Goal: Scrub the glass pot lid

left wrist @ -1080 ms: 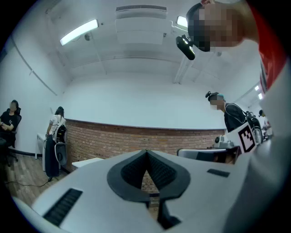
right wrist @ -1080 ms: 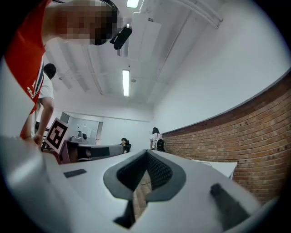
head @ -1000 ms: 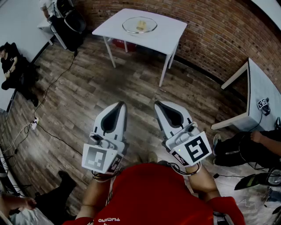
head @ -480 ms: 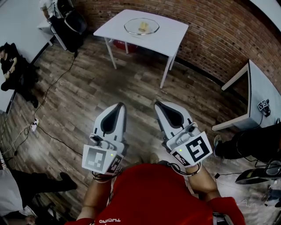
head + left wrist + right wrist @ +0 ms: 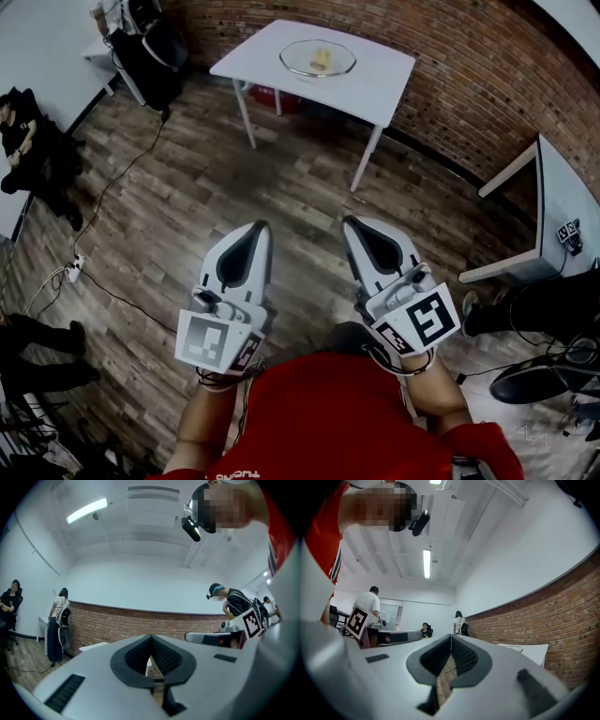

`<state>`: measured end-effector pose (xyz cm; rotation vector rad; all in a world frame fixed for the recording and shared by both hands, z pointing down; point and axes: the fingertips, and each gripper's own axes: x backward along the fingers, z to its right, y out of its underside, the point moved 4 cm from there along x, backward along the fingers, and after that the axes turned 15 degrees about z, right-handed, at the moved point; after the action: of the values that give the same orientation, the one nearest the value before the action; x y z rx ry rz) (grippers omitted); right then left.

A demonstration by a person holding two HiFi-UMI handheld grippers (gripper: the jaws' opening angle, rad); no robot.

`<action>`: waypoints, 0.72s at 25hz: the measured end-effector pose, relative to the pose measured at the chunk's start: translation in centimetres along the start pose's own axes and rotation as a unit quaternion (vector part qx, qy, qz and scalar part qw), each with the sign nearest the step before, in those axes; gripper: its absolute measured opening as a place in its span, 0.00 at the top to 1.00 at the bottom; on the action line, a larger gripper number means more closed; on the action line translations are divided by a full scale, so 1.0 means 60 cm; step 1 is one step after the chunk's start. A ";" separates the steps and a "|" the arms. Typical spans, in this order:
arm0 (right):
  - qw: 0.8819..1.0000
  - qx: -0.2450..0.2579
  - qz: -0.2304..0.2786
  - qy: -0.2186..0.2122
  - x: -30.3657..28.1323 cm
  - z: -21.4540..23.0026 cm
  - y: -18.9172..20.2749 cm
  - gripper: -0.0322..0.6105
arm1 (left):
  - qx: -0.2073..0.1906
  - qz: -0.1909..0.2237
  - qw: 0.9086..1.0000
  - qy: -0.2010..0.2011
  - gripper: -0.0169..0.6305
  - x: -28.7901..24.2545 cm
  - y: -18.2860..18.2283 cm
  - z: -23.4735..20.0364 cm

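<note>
The left gripper point(image 5: 257, 226) and right gripper point(image 5: 352, 223) are hovering over the wooden floor point(image 5: 178, 187), jaws clenched empty; the glass lid point(image 5: 318, 58) is lying on the white worktop point(image 5: 380, 84) by the brick wall point(image 5: 469, 70).

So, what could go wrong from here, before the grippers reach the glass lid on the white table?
The glass lid lies far ahead on the white table. A cable trails over the floor at the left, so a stray step might catch it. The left gripper and right gripper are both shut and empty. Unless they open before the grasp, they could push the smooth lid sliding.
</note>
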<state>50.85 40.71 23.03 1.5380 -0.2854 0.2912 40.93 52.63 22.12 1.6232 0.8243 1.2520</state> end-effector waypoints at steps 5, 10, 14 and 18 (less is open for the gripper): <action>1.000 -0.006 -0.005 0.011 -0.027 0.001 0.023 0.90 | 0.004 -0.003 1.000 -0.006 0.95 0.006 0.011 -0.046; 1.000 -0.001 -0.010 0.007 -0.054 0.015 0.042 0.90 | 0.011 -0.005 1.000 -0.012 0.95 -0.019 0.031 -0.081; 1.000 -0.001 -0.012 0.007 -0.086 0.059 0.062 0.90 | 0.010 -0.006 1.000 -0.015 0.95 -0.069 0.054 -0.109; 1.000 0.013 -0.010 -0.001 -0.135 0.117 0.077 0.90 | 0.006 -0.006 1.000 -0.016 0.95 -0.136 0.078 -0.141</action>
<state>41.64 33.72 24.54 1.5665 -0.2680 0.2788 30.55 45.73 24.22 1.6410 0.8213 1.2116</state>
